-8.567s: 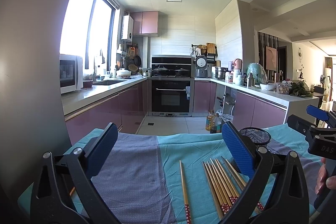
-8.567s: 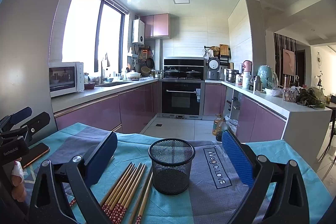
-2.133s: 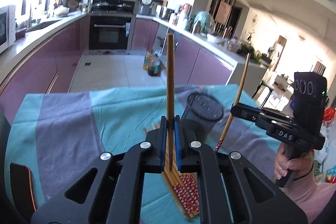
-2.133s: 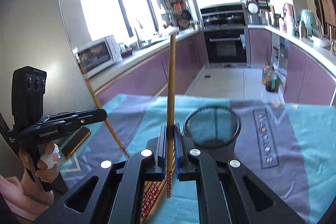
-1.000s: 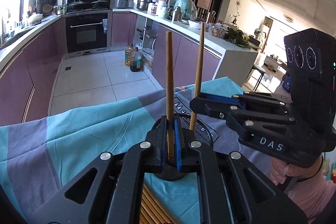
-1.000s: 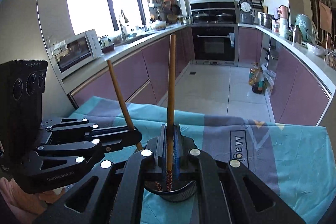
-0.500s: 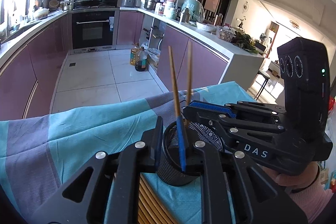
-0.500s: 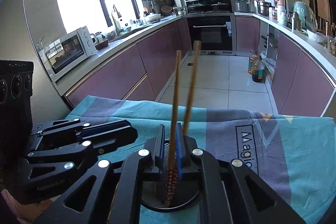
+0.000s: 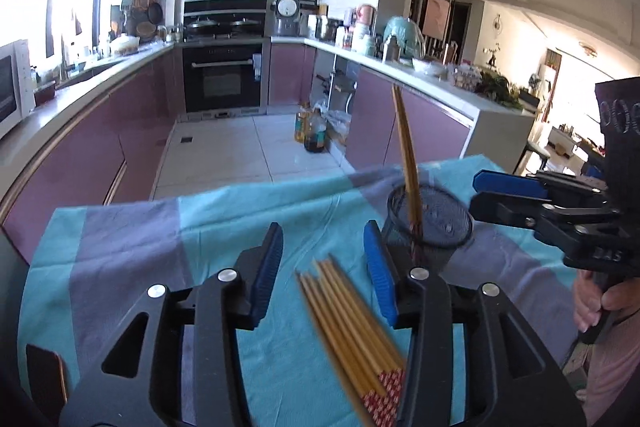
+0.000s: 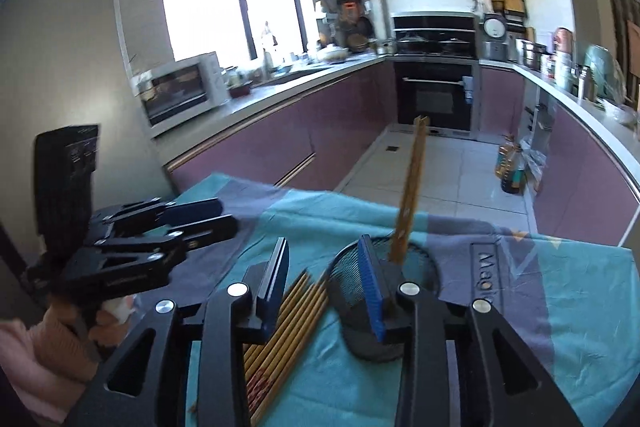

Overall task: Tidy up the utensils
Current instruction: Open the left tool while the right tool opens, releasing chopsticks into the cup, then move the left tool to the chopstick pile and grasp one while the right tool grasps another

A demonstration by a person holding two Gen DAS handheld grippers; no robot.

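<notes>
A black mesh cup (image 9: 430, 223) (image 10: 360, 291) stands on the teal and grey cloth. Two wooden chopsticks (image 9: 406, 147) (image 10: 410, 195) lean upright inside it. A bundle of several chopsticks (image 9: 352, 323) (image 10: 288, 319) with red patterned ends lies flat beside the cup. My left gripper (image 9: 323, 267) hangs over that bundle, its jaws opening with nothing held between them. My right gripper (image 10: 325, 279) is just left of the cup, jaws opening too and holding nothing. In each view the other gripper shows at the side (image 9: 532, 203) (image 10: 160, 231).
The cloth (image 9: 132, 247) covers the table up to its far edge, with the kitchen floor beyond. A dark flat object (image 9: 44, 375) lies at the near left corner. Printed lettering (image 10: 486, 279) marks the cloth right of the cup.
Both grippers let go of their chopsticks, which now stand in the mesh cup. Both jaws have spread and both grippers have drawn back and to the left of the cup.
</notes>
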